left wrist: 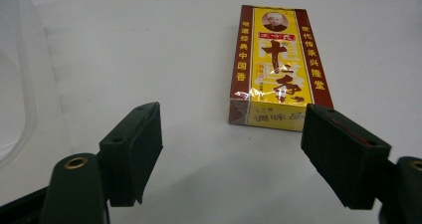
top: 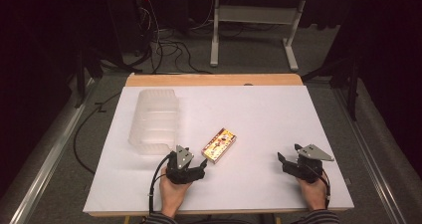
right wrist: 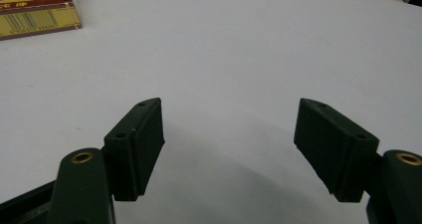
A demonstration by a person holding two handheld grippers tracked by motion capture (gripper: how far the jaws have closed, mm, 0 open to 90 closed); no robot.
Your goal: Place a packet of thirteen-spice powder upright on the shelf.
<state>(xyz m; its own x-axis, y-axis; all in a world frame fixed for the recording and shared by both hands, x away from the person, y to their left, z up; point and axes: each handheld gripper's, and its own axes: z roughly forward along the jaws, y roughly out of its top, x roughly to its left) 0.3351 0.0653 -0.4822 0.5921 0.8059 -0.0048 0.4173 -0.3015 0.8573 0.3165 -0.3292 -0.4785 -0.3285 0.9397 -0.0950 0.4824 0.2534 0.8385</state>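
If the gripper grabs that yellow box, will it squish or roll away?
The yellow box probably won't roll: it lies flat on the table and has square corners. It looks like thin card, so a hard squeeze might dent it. Its shiny wrapping could make it a bit slippery. The left gripper is open just in front of it, not touching it.

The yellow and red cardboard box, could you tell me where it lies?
The yellow and red cardboard box lies flat on the white table, just ahead of the left gripper and right of the clear plastic container.
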